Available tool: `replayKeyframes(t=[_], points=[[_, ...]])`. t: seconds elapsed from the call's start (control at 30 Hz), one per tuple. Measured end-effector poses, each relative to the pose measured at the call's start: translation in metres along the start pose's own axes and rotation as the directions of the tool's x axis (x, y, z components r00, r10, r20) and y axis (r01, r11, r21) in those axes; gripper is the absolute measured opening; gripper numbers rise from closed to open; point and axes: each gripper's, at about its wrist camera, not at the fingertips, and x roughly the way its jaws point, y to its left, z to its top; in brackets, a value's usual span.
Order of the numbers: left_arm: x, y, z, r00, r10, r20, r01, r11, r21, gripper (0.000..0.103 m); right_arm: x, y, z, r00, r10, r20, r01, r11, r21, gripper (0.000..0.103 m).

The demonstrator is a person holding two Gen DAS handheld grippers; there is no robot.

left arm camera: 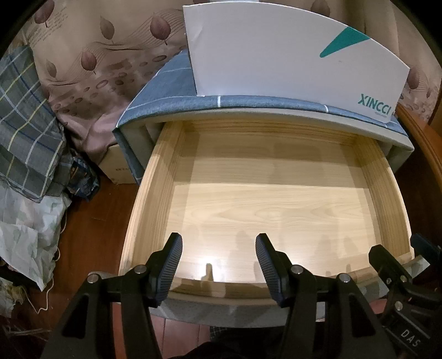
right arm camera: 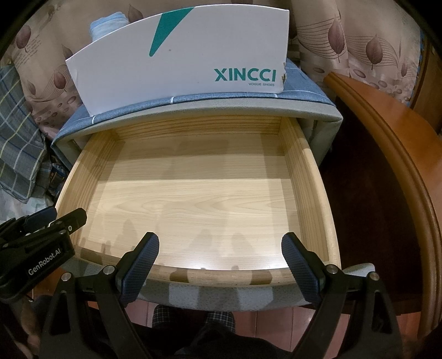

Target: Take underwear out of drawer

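Note:
The light wooden drawer (left arm camera: 276,198) is pulled out of a grey-blue fabric-covered cabinet (left arm camera: 248,102); its bottom shows bare wood, with no garment in sight. It also shows in the right wrist view (right arm camera: 199,198). My left gripper (left arm camera: 218,248) is open and empty above the drawer's front edge. My right gripper (right arm camera: 220,248) is open and empty over the same front edge, to the right of the left one. A rolled light-blue cloth (right arm camera: 109,23) peeks out behind the shoe box on the cabinet top.
A white XINCCI shoe box (right arm camera: 187,55) stands on the cabinet top. A leaf-print curtain (left arm camera: 91,55) hangs behind. Plaid fabric and bags (left arm camera: 25,132) pile up at left. An orange wooden furniture edge (right arm camera: 392,143) runs along the right. The other gripper shows at each view's edge (right arm camera: 33,248).

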Motion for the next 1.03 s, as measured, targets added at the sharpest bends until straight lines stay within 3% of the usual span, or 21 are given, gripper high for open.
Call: replayKeyframes(t=[1.03], points=[[-0.0052,0.0021,-0.0015,1.000,0.005,0.020,-0.005,1.000,0.006,0.057,-0.0001,0.0015,-0.0002,1.000,0.000,-0.002,0.000,1.000,-0.019,0.088]])
